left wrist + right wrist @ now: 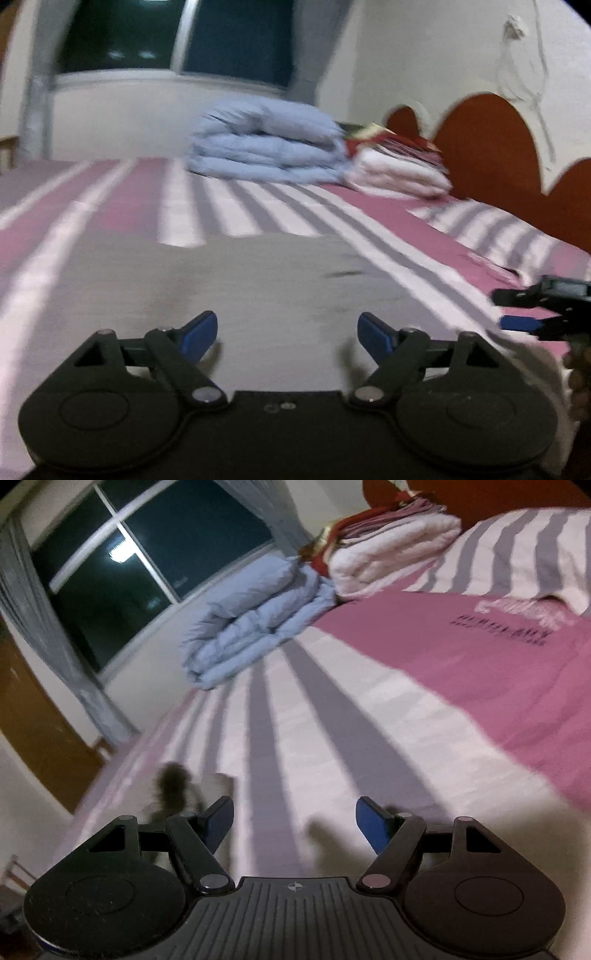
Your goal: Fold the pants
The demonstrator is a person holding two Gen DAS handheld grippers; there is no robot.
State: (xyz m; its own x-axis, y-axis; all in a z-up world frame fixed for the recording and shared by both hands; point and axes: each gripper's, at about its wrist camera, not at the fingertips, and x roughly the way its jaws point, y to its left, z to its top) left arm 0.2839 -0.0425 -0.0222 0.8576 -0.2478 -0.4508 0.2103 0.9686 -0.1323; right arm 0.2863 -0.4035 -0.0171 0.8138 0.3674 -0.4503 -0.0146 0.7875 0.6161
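Observation:
Grey pants (258, 280) lie flat across the striped bedsheet (118, 199), just ahead of my left gripper (288, 328). That gripper is open, its blue pads (201, 334) apart above the grey cloth with nothing between them. At the right edge of the left wrist view, my right gripper (498, 309) hovers beside the pants' right border. In the right wrist view, my right gripper (294, 812) is open over the white and grey stripes of the sheet (332, 746), holding nothing. A dark blurred shape (173, 790) sits left of its fingers; I cannot tell what it is.
A folded light blue duvet (266, 144) and a stack of white and red blankets (399, 173) rest at the far side of the bed. A red scalloped headboard (487, 147) and a striped pillow (498, 236) are on the right. A dark window (177, 33) is behind.

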